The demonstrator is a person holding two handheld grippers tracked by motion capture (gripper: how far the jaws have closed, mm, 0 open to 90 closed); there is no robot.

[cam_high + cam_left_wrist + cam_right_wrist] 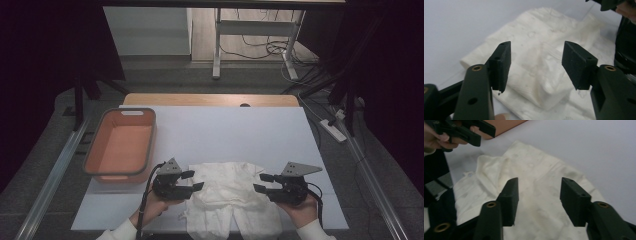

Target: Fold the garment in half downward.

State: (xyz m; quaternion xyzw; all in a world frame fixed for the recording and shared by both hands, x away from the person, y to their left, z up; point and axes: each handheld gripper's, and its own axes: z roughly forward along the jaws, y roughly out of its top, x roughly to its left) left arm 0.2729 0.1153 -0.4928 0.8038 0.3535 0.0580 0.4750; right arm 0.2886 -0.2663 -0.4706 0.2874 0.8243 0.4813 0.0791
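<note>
High view: we count one white garment [227, 192], one orange bin [121, 145], one white sheet [225, 132] over the table, and two grippers.
Landmark: we place everything by the white garment, which lies crumpled on the near part of the sheet, its lower end reaching the near edge.
Left gripper [192, 180]: we see it just beside the garment's left edge, held in one hand [152, 206], jaws apart and pointing at the cloth, nothing between them.
Right gripper [262, 183]: just beside the garment's right edge, held in the other hand [300, 210], jaws apart and pointing back toward the cloth, nothing between them.
Orange bin: one, left of the garment and farther from us, well apart from it, with nothing inside that we can see.
Left gripper view: we see two black jaws standing wide over a folded ridge of the garment [544, 65].
Right gripper view: two black jaws standing wide over flat cloth [536, 195].
</note>
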